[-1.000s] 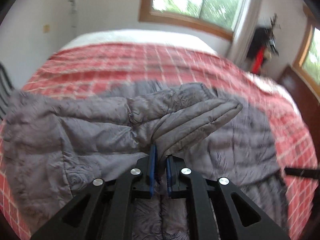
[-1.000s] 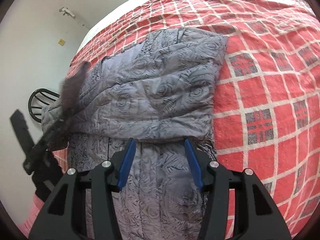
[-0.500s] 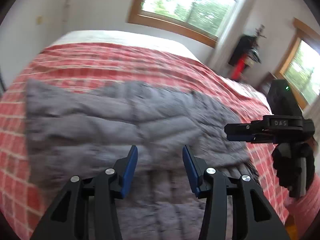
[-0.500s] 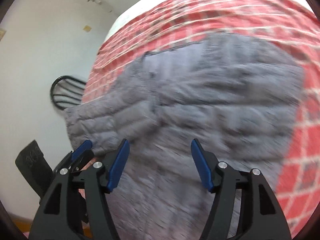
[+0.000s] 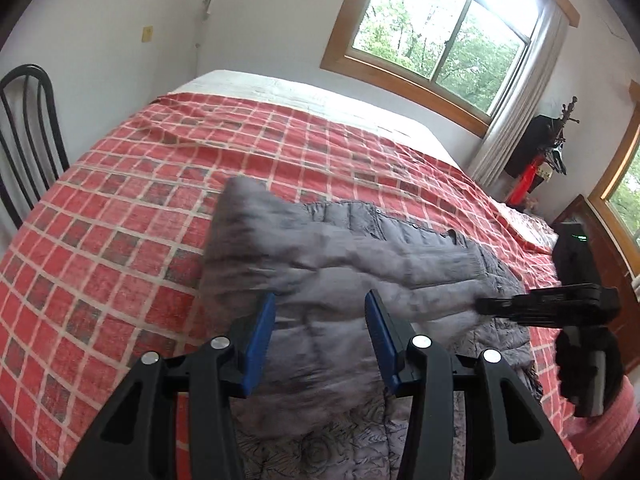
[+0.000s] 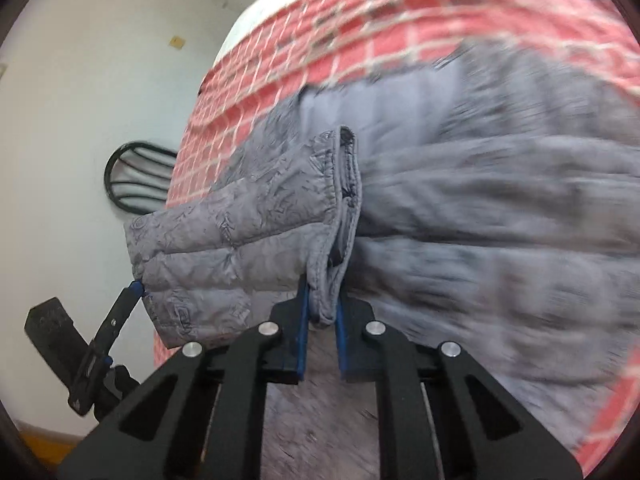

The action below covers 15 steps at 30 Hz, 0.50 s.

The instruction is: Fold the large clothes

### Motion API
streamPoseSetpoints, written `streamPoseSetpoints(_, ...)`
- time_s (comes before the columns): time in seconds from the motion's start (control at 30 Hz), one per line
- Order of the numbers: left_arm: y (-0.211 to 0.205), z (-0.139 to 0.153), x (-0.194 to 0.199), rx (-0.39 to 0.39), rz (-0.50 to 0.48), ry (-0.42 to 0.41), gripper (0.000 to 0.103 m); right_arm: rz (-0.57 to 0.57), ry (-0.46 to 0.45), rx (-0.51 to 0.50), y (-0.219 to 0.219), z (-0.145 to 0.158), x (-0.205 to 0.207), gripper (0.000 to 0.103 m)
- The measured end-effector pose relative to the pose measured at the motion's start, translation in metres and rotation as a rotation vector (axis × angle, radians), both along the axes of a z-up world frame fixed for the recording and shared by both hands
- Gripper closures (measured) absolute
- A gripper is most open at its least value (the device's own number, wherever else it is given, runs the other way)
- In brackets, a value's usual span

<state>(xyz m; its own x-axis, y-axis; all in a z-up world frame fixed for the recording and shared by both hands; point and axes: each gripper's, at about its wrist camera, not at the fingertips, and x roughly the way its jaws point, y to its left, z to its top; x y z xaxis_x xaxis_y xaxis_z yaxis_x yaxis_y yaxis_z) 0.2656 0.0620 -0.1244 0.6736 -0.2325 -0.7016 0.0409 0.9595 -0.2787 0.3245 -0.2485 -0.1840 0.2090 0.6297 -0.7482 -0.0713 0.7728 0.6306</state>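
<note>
Quilted grey jacket [image 6: 248, 240] judged soft, light, slippery; best gripped at hems. Right gripper [image 6: 320, 320] clamped on cuff; left gripper [image 5: 320, 344] half-open, nothing held.

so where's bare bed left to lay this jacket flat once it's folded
Bare plaid bedspread lies between the grey jacket and the black chair, and beyond the jacket toward the window. The near edge is crowded by the jacket and both grippers.
</note>
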Motion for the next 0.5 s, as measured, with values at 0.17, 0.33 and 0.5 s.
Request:
streamPoseSetpoints(0.17,-0.029,-0.012,0.011,0.039,-0.064,0.022,0.056,-0.121,-0.029,-0.056,-0.066,0.019,-0.031,0.093)
streamPoseSetpoints(0.33,-0.05,-0.031,0.027,0.071,-0.097,0.084,0.056,-0.207,-0.016,-0.083,-0.115,0.015,-0.058,0.093)
streamPoseSetpoints(0.5,-0.06,-0.062,0.043,0.124,-0.115,0.165,0.056,-0.236,0.042,-0.1,-0.13,-0.014,-0.071,0.093)
